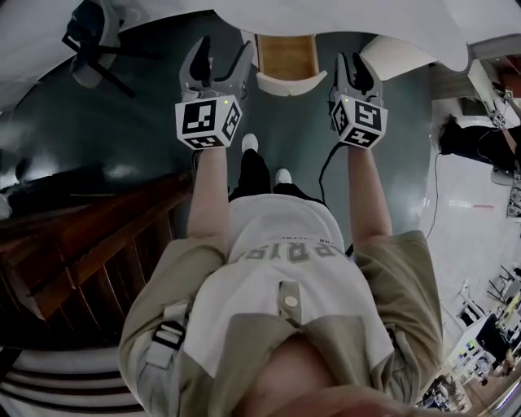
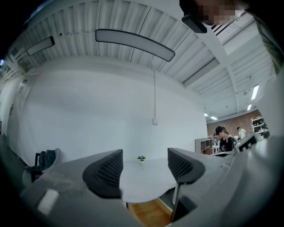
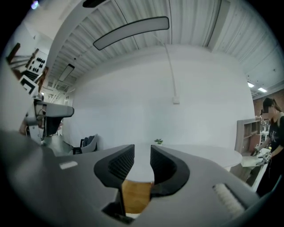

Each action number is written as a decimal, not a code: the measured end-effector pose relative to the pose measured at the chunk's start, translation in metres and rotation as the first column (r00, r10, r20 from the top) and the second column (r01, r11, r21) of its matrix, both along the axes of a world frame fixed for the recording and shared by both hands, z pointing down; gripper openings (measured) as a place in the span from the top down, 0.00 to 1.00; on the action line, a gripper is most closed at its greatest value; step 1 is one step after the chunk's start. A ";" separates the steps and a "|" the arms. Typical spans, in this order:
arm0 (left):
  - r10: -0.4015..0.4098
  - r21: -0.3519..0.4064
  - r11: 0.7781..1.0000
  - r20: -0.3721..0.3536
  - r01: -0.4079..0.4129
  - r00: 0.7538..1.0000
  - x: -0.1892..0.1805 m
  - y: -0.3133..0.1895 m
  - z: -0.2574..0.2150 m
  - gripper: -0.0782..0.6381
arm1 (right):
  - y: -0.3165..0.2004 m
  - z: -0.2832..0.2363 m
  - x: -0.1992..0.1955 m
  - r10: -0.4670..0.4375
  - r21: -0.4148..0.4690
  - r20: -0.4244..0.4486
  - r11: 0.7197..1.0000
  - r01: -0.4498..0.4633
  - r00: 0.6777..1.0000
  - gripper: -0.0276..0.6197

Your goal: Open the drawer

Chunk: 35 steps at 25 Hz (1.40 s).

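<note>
Left gripper (image 1: 224,50): jaws spread wide, empty.
Right gripper (image 1: 353,69): jaws narrowly parted, empty.
Drawer (image 1: 286,55): twelve o'clock, between both grippers, under white worktop (image 1: 350,16).

My left gripper (image 1: 221,65) and right gripper (image 1: 355,72) were grey, their cubes (image 1: 208,120) checked black and white. The drawer (image 1: 285,59) showed honey-brown wood with a white front. The floor (image 1: 146,122) was dark green, the table (image 2: 146,177) white.
</note>
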<state>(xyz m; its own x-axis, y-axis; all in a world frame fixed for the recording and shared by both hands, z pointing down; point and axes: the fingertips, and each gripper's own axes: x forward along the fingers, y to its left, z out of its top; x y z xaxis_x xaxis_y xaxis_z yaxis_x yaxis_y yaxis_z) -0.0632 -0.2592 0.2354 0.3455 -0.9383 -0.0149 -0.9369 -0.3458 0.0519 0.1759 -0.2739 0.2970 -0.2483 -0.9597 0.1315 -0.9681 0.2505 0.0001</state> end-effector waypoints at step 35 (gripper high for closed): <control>-0.053 0.113 0.993 0.136 0.038 0.989 -0.011 -0.038 -0.050 0.88 | -0.020 -0.111 -0.013 -0.027 0.196 -0.014 0.980 0.030 1.000 0.95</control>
<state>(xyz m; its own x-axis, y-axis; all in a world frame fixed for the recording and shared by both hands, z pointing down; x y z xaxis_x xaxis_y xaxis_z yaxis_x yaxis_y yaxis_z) -0.0738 -0.2976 0.1851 0.3083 -0.9485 -0.0734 -0.9473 -0.2990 -0.1154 0.1628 -0.2935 0.1865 -0.2756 -0.9597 -0.0560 -0.9602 0.2721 0.0626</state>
